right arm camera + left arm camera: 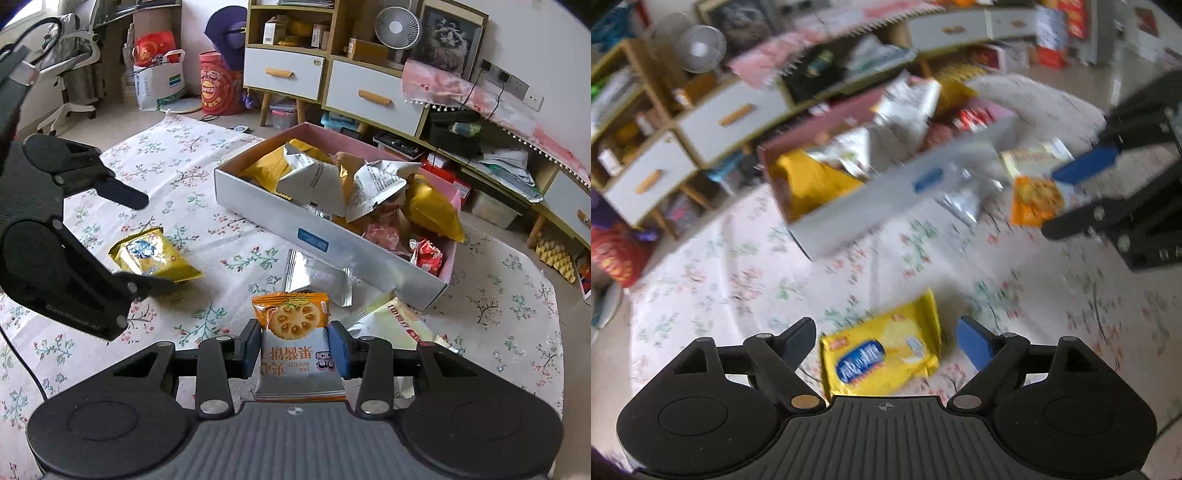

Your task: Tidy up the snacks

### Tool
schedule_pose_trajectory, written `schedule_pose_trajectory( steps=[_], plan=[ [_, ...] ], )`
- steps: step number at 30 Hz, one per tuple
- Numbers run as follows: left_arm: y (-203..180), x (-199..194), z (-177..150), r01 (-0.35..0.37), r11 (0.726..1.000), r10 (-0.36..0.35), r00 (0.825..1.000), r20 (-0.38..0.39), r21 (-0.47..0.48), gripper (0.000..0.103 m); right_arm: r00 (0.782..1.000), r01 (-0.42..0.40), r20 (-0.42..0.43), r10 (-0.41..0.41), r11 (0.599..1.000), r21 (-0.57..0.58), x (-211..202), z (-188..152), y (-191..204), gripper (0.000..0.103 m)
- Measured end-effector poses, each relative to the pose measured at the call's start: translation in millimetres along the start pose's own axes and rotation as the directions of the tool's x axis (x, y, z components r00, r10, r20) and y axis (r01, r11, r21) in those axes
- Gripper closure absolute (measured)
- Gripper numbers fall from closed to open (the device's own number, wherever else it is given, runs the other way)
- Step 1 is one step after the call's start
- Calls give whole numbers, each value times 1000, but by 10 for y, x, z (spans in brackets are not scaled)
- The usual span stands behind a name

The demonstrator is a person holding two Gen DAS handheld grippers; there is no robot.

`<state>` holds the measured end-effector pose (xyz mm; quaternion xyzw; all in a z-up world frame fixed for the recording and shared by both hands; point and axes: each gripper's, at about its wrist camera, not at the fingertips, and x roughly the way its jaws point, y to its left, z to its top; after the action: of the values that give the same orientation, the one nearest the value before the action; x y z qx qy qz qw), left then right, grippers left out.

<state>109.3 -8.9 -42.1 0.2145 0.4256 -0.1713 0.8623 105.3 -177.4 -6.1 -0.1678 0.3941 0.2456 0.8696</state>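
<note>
Soft, even daylight is filling both views, possibly coming from a window at the right wrist view's upper left. Motion blur is smearing the left wrist view, softening the box (871, 206). Fisheye bending is curving shelves (291, 55) at the edges; shadows are staying faint.

Glossy plastic-film yellow snack packet (882, 356) on a matt floral cloth (177, 173). Shiny orange-and-white film biscuit packet (295, 332). Crinkled silvery foil packet (317, 277). Smooth cardboard box (332, 236), silver-grey outside, pink inside. Matt black ribbed plastic gripper bodies. Wooden cabinet (291, 70), smooth white drawer fronts.
</note>
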Motion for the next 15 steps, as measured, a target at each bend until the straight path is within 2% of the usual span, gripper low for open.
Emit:
schedule_pose_trajectory(
  steps=[4, 9, 12, 15],
  plan=[
    [39, 96, -81, 15, 1000, -14, 999, -52, 11, 18, 1000, -2, -14, 2, 1000, -6, 20, -25, 11, 81],
    [47, 153, -139, 22, 999, -21, 1000, -23, 41, 17, 1000, -1, -27, 0, 1000, -8, 57, -30, 22, 81],
    [124, 184, -129, 50, 999, -50, 998, -27, -23, 17, 1000, -3, -31, 3, 1000, -9, 69, -36, 33, 81],
    [159, 198, -88, 45, 994, -49, 998, -44, -101, 20, 999, 2, -35, -2, 1000, -15, 80, -45, 36, 81]
  ],
)
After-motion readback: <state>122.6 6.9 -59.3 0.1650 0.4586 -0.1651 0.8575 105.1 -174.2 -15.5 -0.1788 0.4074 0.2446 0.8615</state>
